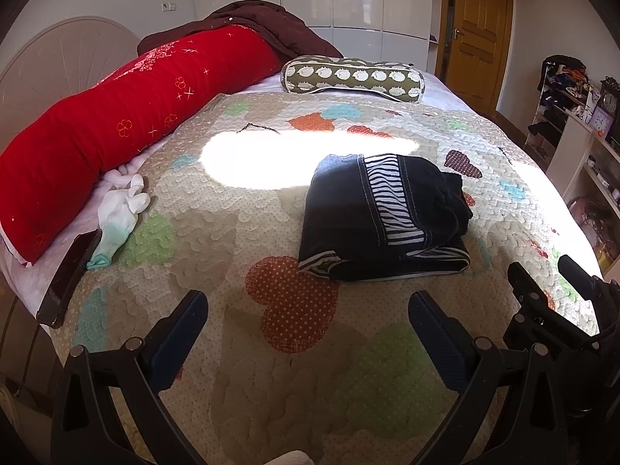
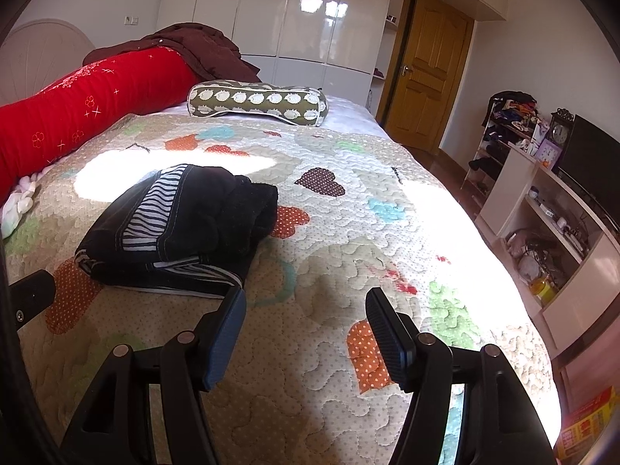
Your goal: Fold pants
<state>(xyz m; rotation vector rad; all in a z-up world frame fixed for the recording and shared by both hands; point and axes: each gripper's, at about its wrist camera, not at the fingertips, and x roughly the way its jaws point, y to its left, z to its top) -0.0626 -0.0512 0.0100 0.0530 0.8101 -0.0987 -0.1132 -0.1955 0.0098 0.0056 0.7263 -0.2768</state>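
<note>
The dark pants (image 1: 383, 215) with a black-and-white striped band lie folded in a compact stack on the quilted bedspread (image 1: 232, 232). They also show in the right wrist view (image 2: 182, 228), at the left. My left gripper (image 1: 308, 308) is open and empty, held above the quilt just in front of the pants. My right gripper (image 2: 306, 310) is open and empty, to the right of the stack; its left fingertip is close to the stack's near corner. The right gripper also shows at the right edge of the left wrist view (image 1: 542, 283).
A long red bolster (image 1: 116, 124) lies along the left side. A patterned green pillow (image 1: 352, 77) lies at the far end. White gloves (image 1: 118, 213) and a dark phone (image 1: 69, 279) lie at the left edge. Shelves (image 2: 550, 224) stand right of the bed.
</note>
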